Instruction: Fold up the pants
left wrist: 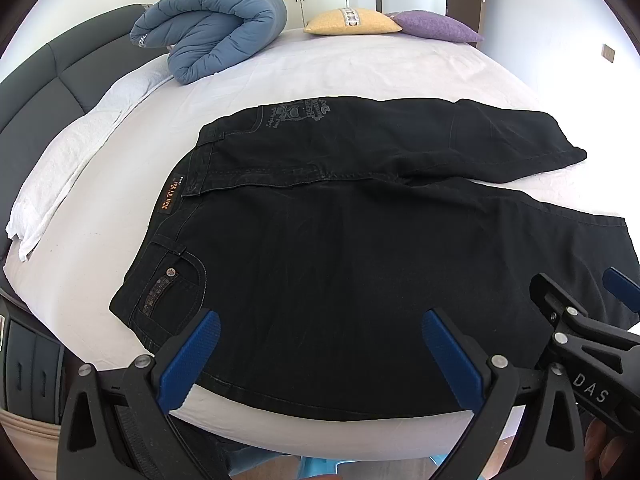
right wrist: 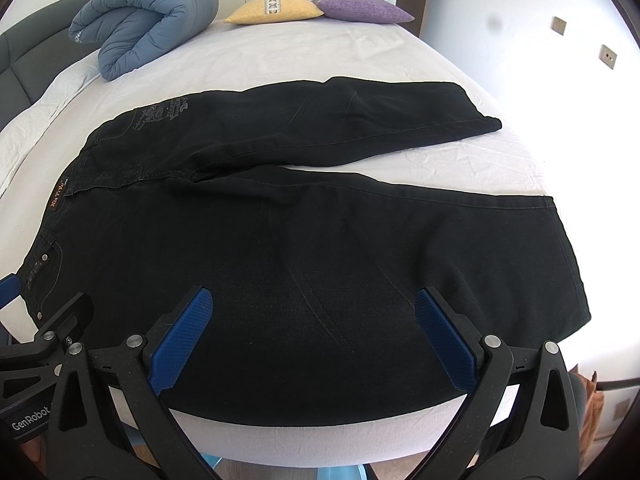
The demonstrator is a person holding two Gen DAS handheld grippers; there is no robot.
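Black jeans (left wrist: 340, 248) lie spread flat on the white bed (left wrist: 360, 64), waistband to the left, both legs running right with a gap between them. They also show in the right wrist view (right wrist: 320, 240). My left gripper (left wrist: 320, 336) is open and empty, hovering over the near leg by the hip pocket (left wrist: 168, 284). My right gripper (right wrist: 314, 312) is open and empty over the near leg's middle. The right gripper shows at the right edge of the left wrist view (left wrist: 580, 312); the left gripper shows at the left edge of the right wrist view (right wrist: 44, 332).
A rolled blue duvet (left wrist: 212, 28) lies at the far left of the bed. A yellow pillow (left wrist: 352, 20) and a purple pillow (left wrist: 436, 26) sit at the far edge. A dark headboard (left wrist: 52, 80) runs along the left. The near bed edge (left wrist: 320, 428) is just below the grippers.
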